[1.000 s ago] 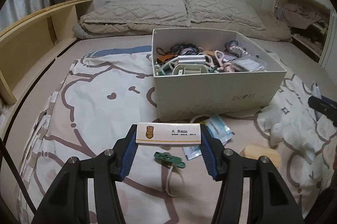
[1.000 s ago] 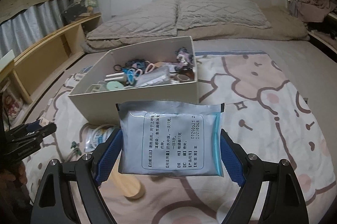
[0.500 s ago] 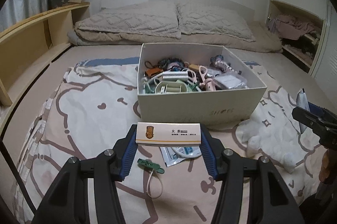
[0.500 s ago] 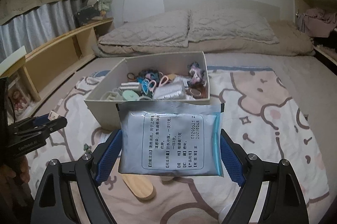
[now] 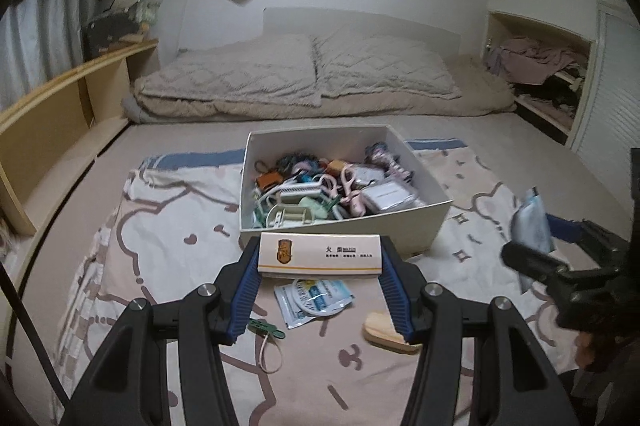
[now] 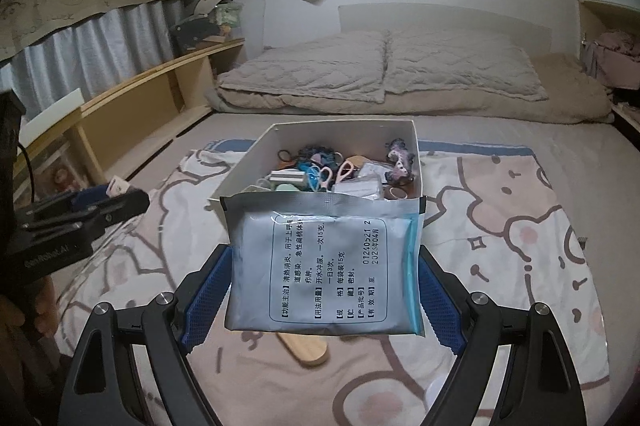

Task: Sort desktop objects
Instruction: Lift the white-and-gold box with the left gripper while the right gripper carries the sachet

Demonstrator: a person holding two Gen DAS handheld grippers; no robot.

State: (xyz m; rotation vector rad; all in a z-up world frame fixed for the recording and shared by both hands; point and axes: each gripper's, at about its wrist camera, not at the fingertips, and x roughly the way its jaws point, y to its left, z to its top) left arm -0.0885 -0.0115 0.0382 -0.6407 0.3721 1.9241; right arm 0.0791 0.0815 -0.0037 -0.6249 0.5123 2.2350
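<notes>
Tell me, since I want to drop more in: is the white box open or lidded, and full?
Open: the white box shows no lid, and its contents are visible from above. Small items cover its floor, piled below the rim, so some room remains.

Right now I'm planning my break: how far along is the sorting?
Done: the box already holds many small items. In hand: left tongs grip a matchbox, right tongs a medicine sachet. Left on the bedsheet: another sachet, a wooden piece, a green clip.

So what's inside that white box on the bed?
The white box holds a jumble: pink scissors, hair ties, a clear packet, pale green plastic bits. Whatever lies beneath the pile is covered.
</notes>
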